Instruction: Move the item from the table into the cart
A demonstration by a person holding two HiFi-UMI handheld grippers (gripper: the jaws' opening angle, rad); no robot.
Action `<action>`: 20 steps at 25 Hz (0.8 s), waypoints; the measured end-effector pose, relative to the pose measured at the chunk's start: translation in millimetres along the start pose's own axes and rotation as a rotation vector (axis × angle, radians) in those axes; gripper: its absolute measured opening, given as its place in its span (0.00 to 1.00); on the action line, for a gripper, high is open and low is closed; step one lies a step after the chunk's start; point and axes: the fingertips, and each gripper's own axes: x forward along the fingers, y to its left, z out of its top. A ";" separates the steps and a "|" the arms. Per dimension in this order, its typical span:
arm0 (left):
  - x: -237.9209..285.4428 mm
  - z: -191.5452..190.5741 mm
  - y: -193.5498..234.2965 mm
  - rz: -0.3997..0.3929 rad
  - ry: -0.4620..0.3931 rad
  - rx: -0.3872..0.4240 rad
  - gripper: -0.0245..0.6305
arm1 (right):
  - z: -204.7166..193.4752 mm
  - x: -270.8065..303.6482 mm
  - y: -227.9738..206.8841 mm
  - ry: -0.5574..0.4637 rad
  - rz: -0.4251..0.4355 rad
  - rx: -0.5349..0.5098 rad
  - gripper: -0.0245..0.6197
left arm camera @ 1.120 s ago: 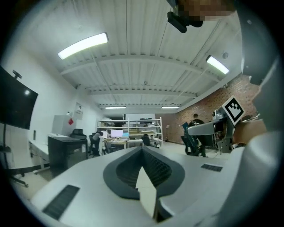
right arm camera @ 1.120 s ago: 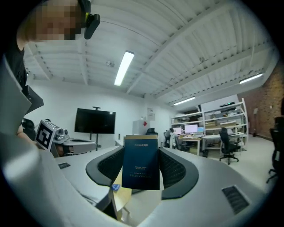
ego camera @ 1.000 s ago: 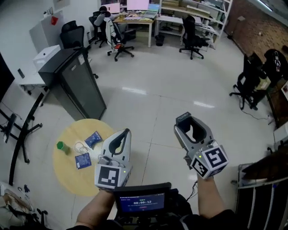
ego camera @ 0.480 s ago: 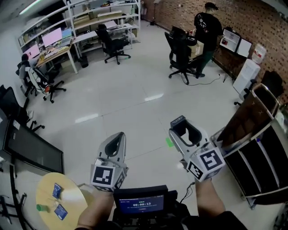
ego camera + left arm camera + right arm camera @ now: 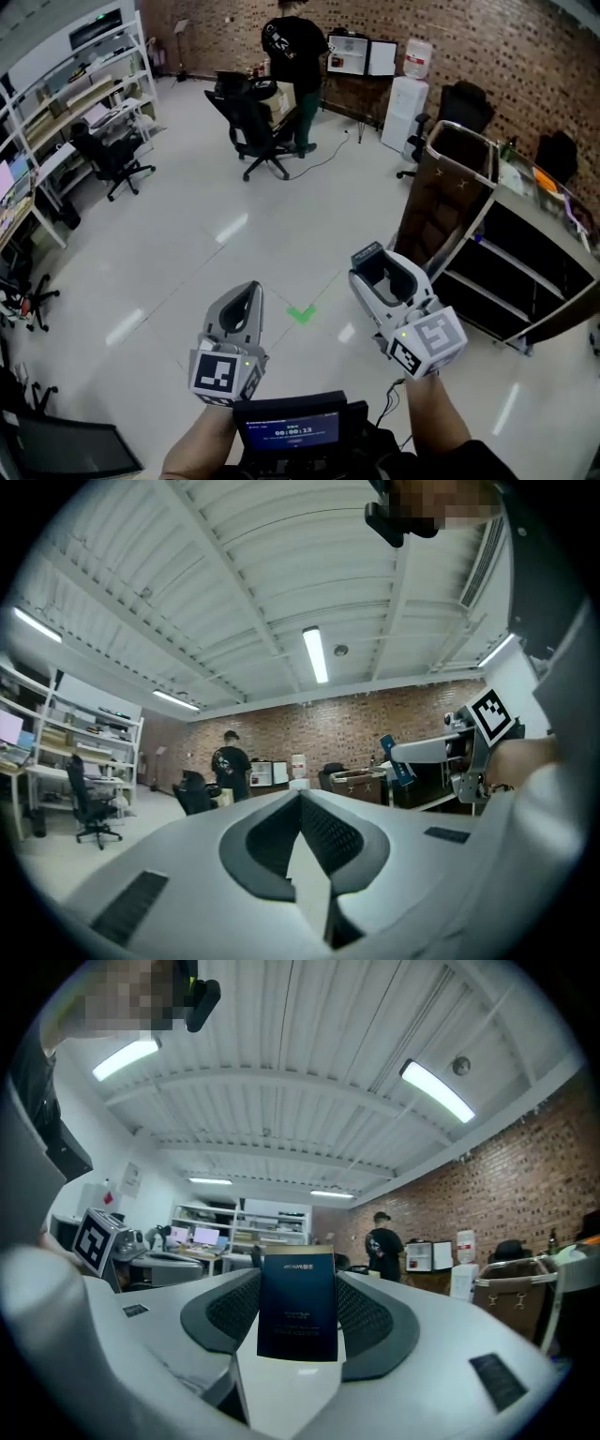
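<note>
The right gripper (image 5: 380,267) is clamped on a flat dark-blue packet with a gold top edge (image 5: 298,1316). The packet stands upright between its jaws, up in the air over the pale glossy floor (image 5: 187,234). Beside it, the left gripper (image 5: 246,298) has its jaws pressed together with nothing between them. A black shelved cart with a brown bag hung on its end (image 5: 511,239) stands near, off to the right. Farther back, a person in black clothes (image 5: 292,47) stands by a black office chair (image 5: 255,131).
</note>
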 end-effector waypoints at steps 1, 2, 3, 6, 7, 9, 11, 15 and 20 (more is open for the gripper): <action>22.5 0.6 -2.3 -0.033 -0.006 0.001 0.04 | -1.6 1.8 -19.0 0.003 -0.037 -0.003 0.41; 45.5 0.5 -7.0 -0.062 -0.012 0.001 0.04 | -3.8 0.8 -40.0 0.005 -0.076 -0.002 0.41; 69.6 0.2 -16.2 -0.093 -0.018 0.002 0.04 | -6.3 -4.5 -63.4 0.006 -0.118 0.003 0.41; 146.3 2.3 -78.2 -0.229 -0.038 -0.005 0.04 | -13.1 -45.7 -146.2 0.017 -0.276 0.002 0.41; 171.7 2.6 -106.0 -0.282 -0.042 -0.009 0.04 | -14.8 -63.4 -175.0 0.021 -0.326 0.000 0.41; 220.4 1.6 -162.9 -0.379 -0.047 -0.014 0.04 | -17.7 -99.7 -231.4 0.018 -0.412 0.003 0.41; 265.4 2.6 -218.7 -0.453 -0.055 -0.019 0.04 | -19.5 -136.8 -285.5 0.015 -0.485 -0.003 0.41; 350.6 9.2 -333.0 -0.563 -0.052 -0.050 0.04 | -17.0 -212.7 -391.4 0.016 -0.600 -0.018 0.41; 447.1 26.5 -465.2 -0.708 -0.043 -0.078 0.04 | -5.0 -297.6 -517.2 0.018 -0.745 -0.045 0.41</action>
